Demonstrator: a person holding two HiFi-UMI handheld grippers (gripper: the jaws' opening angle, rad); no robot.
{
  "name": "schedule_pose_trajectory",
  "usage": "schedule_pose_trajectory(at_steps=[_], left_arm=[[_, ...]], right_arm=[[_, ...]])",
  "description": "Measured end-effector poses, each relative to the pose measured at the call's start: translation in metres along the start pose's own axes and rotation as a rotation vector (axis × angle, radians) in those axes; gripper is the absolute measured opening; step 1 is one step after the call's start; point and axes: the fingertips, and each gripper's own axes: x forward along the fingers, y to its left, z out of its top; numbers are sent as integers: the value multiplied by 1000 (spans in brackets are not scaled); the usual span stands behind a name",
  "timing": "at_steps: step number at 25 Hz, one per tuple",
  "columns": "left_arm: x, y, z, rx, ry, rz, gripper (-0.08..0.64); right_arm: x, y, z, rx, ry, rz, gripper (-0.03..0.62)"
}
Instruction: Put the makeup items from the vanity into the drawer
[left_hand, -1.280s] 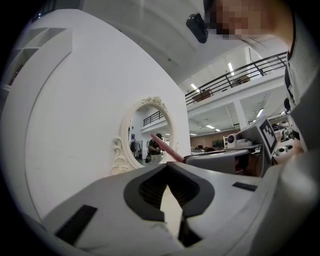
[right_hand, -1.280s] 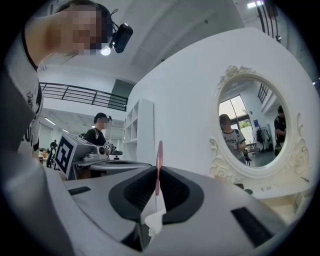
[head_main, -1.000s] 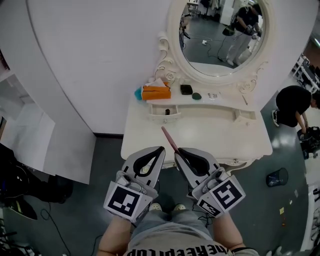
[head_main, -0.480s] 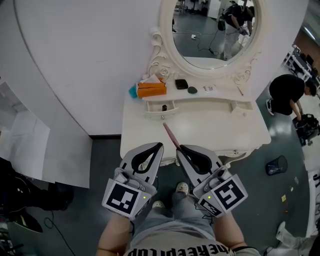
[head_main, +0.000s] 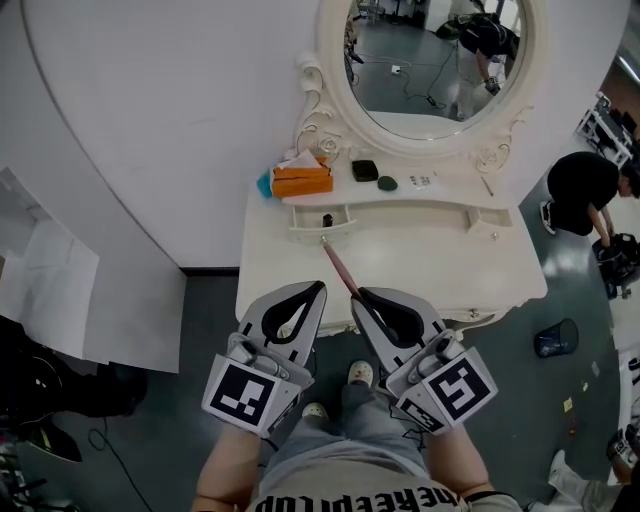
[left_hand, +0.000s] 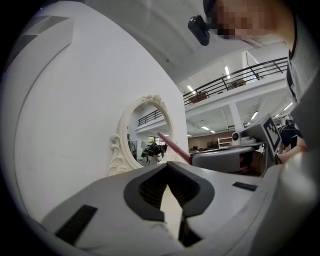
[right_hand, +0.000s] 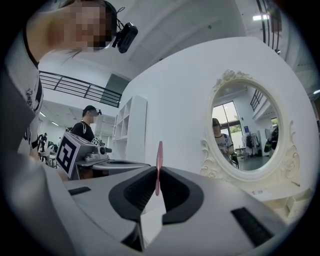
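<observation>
My right gripper (head_main: 358, 297) is shut on a thin pink makeup stick (head_main: 340, 268) that points up toward the white vanity (head_main: 400, 260). In the right gripper view the pink stick (right_hand: 159, 160) stands clamped between the shut jaws of the right gripper (right_hand: 157, 172). Beside it, my left gripper (head_main: 318, 290) is shut with nothing in it; its own view shows the left gripper (left_hand: 168, 166) with jaws together. On the vanity's upper shelf lie a black compact (head_main: 364, 170) and a dark green round item (head_main: 387, 183). A small drawer (head_main: 322, 222) juts out below the shelf's left end.
An orange tissue box (head_main: 302, 180) and a teal item (head_main: 264, 185) sit at the shelf's left end. An oval mirror (head_main: 430, 60) rises behind. A person (head_main: 580, 190) crouches right of the vanity near a dark bin (head_main: 553, 338). A white wall is on the left.
Both grippers keep their pose and the right one still holds the pink stick. The view has shifted a little, and the person's feet below have moved.
</observation>
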Motion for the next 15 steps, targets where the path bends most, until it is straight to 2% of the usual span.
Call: schedule_pose_trajectory(at_steps=[6,15], left_arm=[[27,2,-7,-41,62,23,20],[67,20,-11,-50,72,77,20]], right_arm=[[11,-26,-1,3,4,43,40],[36,-64,-2,4,11,114,40]])
